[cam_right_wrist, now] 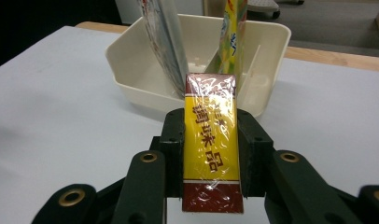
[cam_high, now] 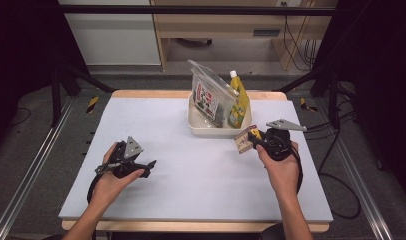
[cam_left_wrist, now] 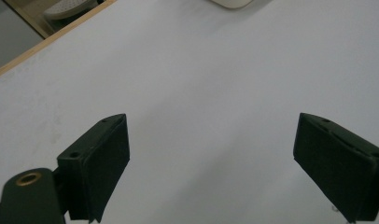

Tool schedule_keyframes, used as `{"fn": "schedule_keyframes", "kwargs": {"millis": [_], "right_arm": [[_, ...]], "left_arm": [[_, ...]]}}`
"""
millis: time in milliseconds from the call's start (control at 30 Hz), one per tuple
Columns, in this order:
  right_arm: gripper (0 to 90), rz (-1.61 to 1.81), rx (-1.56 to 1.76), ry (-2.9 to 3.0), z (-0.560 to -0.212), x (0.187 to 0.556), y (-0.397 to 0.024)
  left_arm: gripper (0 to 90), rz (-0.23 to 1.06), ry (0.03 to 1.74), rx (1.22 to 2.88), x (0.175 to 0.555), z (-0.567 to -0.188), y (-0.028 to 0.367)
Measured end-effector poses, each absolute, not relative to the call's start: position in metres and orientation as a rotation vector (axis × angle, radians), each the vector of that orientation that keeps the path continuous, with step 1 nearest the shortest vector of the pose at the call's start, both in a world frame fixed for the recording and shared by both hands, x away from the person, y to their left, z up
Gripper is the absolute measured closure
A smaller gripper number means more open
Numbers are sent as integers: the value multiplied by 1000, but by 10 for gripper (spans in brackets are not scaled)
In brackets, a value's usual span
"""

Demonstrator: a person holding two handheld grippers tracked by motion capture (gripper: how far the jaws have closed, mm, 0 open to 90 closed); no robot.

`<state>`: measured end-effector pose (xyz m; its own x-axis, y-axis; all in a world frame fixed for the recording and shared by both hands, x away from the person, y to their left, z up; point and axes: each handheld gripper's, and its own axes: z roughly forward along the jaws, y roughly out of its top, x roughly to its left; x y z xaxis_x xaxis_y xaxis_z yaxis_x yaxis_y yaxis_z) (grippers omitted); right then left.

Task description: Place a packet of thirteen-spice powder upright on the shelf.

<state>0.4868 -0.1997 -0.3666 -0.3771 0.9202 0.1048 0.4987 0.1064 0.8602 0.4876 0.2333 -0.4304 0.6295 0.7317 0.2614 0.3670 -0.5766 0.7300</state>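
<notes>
Two black jaws of the right gripper (cam_right_wrist: 210, 154) are closed on a yellow and red seasoning packet (cam_right_wrist: 210, 144), one jaw pressing on each long side, so the packet stands between them with its yellow end pointing forward. In the high view this right gripper (cam_high: 255, 140) is held just in front of the cream bin (cam_high: 197, 127), and the packet (cam_high: 245, 139) is above the table, near the bin's front wall but not yet over it. Inside the bin stand a clear bag (cam_high: 207, 95) and a yellow-green pouch (cam_high: 238, 100), both leaning. I judge the step in hand is the carrying of the packet to the bin. The next move seems to call for lifting it over the front wall and lowering it into the free space between the two standing things before the jaws let go. The left gripper (cam_high: 143, 165) rests low over the white table (cam_high: 201, 185), well apart from the bin, its jaws wide apart and holding nothing.
</notes>
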Motion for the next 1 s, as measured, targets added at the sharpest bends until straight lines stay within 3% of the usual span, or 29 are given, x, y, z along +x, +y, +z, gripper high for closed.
{"fn": "schedule_keyframes", "kwargs": {"millis": [467, 1000], "right_arm": [[681, 1059, 1395, 1897, -351, 491, -211], [680, 833, 1488, 1969, -296, 553, -222]], "left_arm": [[103, 712, 899, 2200, 477, -435, 251], [103, 697, 969, 2190, 453, -439, 287]]}}
